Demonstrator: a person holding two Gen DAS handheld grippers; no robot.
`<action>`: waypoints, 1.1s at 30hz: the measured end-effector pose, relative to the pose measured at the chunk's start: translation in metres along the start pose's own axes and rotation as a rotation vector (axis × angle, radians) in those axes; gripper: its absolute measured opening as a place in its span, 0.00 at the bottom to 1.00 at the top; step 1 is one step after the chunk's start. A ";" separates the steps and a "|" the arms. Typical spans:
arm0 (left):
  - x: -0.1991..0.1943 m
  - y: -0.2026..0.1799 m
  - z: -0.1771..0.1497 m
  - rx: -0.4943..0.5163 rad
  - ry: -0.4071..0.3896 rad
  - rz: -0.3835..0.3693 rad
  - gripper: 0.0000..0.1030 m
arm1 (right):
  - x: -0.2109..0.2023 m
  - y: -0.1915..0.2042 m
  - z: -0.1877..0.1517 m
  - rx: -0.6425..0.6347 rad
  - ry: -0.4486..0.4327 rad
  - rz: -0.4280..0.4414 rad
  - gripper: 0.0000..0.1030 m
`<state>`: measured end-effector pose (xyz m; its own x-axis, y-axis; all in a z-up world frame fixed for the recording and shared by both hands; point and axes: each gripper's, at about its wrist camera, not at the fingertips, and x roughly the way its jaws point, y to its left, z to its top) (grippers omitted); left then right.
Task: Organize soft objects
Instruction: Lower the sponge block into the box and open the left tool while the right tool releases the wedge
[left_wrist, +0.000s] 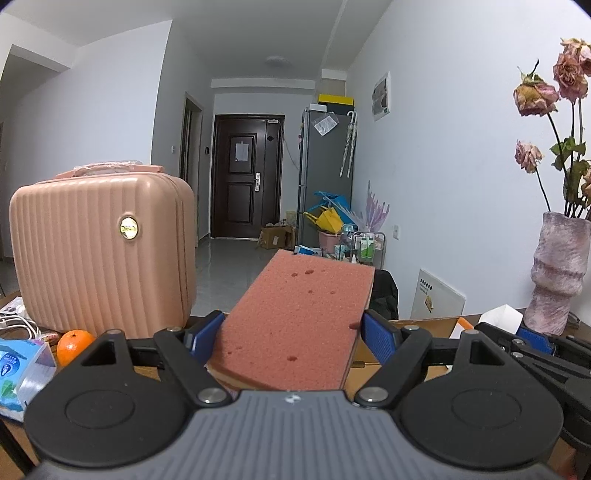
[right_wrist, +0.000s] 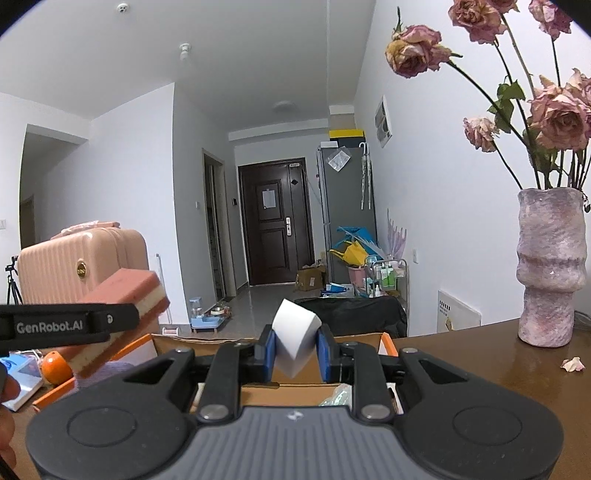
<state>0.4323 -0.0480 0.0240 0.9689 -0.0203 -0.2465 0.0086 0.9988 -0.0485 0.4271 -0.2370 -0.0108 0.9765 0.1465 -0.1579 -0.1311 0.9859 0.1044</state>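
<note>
In the left wrist view my left gripper (left_wrist: 290, 338) is shut on a big pink sponge (left_wrist: 299, 321), its blue pads pressing both long sides; the sponge slopes up and away. From the right wrist view the same sponge (right_wrist: 129, 295) shows pink and cream layers and hangs at the left, above an open cardboard box (right_wrist: 384, 338). My right gripper (right_wrist: 294, 352) is shut on a folded white soft piece (right_wrist: 295, 332), held above that box. The right gripper (left_wrist: 535, 341) shows at the right edge of the left wrist view, holding the white piece (left_wrist: 504, 315).
A pink ribbed case (left_wrist: 103, 251) stands at the left with an orange (left_wrist: 74, 345) and a tissue pack (left_wrist: 22, 373) before it. A vase of dried roses (right_wrist: 550, 266) stands on the brown table (right_wrist: 498, 358) at the right, near a fallen petal (right_wrist: 572, 364).
</note>
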 end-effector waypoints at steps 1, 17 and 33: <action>0.003 0.000 0.000 0.002 0.002 0.000 0.79 | 0.002 0.000 -0.001 -0.001 0.002 0.000 0.22; 0.026 -0.001 -0.004 0.031 0.027 -0.002 0.83 | 0.019 -0.002 -0.005 -0.013 0.061 -0.011 0.30; 0.024 0.010 -0.003 -0.013 0.021 0.074 1.00 | 0.015 -0.011 -0.007 0.028 0.050 -0.035 0.94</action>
<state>0.4551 -0.0389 0.0145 0.9615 0.0522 -0.2699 -0.0660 0.9969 -0.0423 0.4418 -0.2452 -0.0213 0.9706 0.1167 -0.2103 -0.0916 0.9879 0.1251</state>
